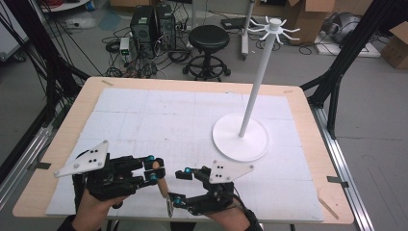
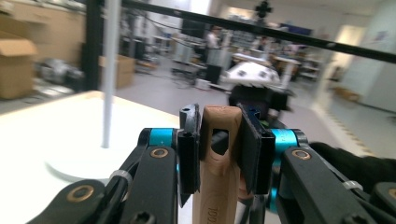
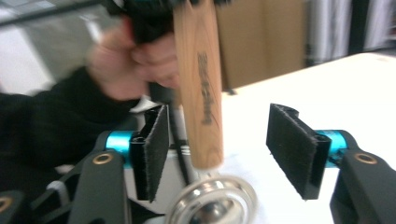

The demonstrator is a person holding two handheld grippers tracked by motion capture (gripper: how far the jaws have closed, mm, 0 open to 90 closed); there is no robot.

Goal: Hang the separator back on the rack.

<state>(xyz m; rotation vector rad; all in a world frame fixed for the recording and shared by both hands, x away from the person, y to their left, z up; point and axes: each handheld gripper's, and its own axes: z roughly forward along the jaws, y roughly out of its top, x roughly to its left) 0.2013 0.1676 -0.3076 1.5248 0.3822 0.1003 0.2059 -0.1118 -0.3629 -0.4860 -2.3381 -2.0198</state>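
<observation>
Near the bench's front edge, the left tongs clamp the wooden handle of a metal-headed utensil while the right tongs gape around its lower end, so a handover or hanging on the white pegged stand seems next.

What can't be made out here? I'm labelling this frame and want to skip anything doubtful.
- Wooden handle lettering: left gripper view, cut off by the bottom edge; right gripper view, blurred.
- Metal end: right gripper view, cut by the bottom edge, so the tool's type is unclear; high view, too small.
- Left hand: right gripper view, motion-blurred.
</observation>
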